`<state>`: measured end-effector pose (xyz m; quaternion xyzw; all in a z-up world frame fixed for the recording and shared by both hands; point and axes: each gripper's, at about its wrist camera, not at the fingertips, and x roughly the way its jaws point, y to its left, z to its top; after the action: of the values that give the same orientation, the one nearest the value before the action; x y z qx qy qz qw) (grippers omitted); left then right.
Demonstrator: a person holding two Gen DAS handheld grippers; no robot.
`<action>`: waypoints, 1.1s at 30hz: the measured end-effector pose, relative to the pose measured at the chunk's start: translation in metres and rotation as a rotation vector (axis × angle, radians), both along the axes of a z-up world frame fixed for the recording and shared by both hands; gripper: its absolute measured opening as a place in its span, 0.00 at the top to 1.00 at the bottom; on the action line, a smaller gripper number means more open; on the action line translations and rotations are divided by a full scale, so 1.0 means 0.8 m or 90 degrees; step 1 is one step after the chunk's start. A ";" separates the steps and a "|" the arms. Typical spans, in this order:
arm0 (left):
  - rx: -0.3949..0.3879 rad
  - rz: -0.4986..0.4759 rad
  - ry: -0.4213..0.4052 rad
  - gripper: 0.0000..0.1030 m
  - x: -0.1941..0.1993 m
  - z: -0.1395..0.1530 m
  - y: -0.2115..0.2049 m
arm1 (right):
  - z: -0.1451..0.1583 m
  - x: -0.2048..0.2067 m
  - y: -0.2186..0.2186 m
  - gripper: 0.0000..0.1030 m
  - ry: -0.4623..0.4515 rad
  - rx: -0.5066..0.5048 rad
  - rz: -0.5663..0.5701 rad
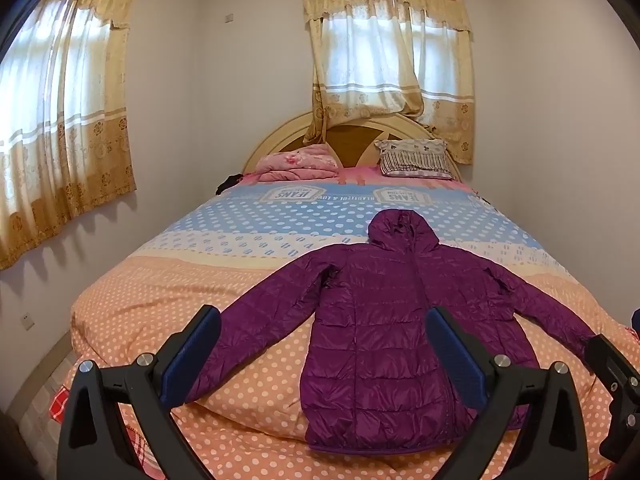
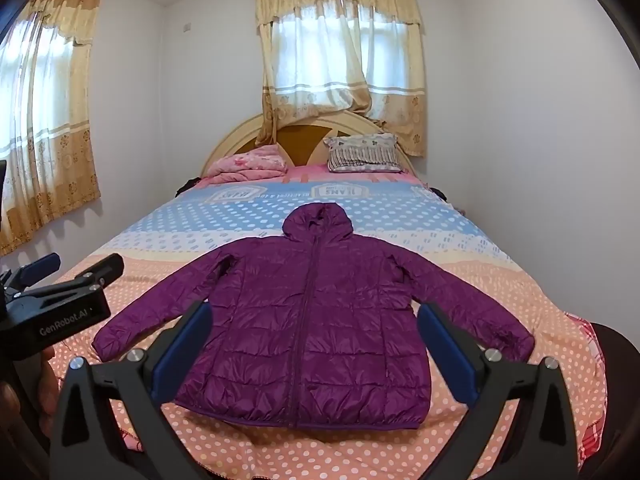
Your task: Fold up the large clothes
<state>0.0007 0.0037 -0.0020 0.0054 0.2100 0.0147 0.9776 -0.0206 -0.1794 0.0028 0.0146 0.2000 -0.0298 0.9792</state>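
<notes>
1. Lying flat on the bed point(image 1: 132, 312), front side up, is a purple puffer jacket point(image 1: 384, 344) with its zipper closed, its hood point(image 1: 402, 228) pointing toward the headboard point(image 1: 280, 140) and its hem near the foot edge.
2. Both sleeves are spread out to the sides; in the right wrist view the jacket point(image 2: 304, 336) sits near the middle of the polka-dot bedspread point(image 2: 480, 272).
3. The left gripper point(image 1: 320, 344) hovers above the foot of the bed with its jaws spread as wide as they go, empty, touching nothing; the jacket's left sleeve and left half show between its blue pads point(image 1: 192, 356).
4. The right gripper point(image 2: 314, 340) is likewise wide open and empty, held clear of the cloth, framing the jacket's body between its two fingers point(image 2: 448, 356).
5. In the right wrist view the left gripper point(image 2: 76, 268) shows at the left edge, open, beside the bed, with part of the person's hand point(image 2: 40, 376) under it.
6. In the left wrist view a bit of the right gripper point(image 1: 616, 376) shows at the right edge, near the cuff of the jacket's right sleeve; whether it touches cannot be told.
7. At the head of the bed lie a folded pink blanket point(image 1: 296, 164) and a patterned pillow point(image 1: 416, 158), well apart from the jacket.
8. Curtains point(image 1: 388, 60) hang over the window behind the headboard.
</notes>
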 end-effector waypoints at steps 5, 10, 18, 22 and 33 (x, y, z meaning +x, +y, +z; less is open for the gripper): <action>-0.001 -0.002 0.000 0.01 -0.001 0.000 0.000 | -0.002 0.002 -0.001 0.00 0.001 0.001 0.001; -0.001 -0.002 -0.001 0.01 -0.002 0.000 0.000 | -0.002 0.003 0.000 0.00 0.002 0.002 0.003; -0.006 0.002 -0.001 0.01 0.003 -0.003 0.006 | -0.007 0.004 0.000 0.00 0.006 0.003 0.005; -0.004 0.001 -0.001 0.01 0.000 0.000 0.003 | -0.008 0.004 0.000 0.00 0.008 0.003 0.004; -0.006 0.006 0.000 0.01 0.007 0.000 -0.003 | -0.011 0.005 0.000 0.00 0.010 0.003 0.005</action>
<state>0.0060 0.0012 -0.0021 -0.0005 0.2099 0.0181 0.9776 -0.0169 -0.1796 -0.0060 0.0161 0.2077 -0.0256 0.9777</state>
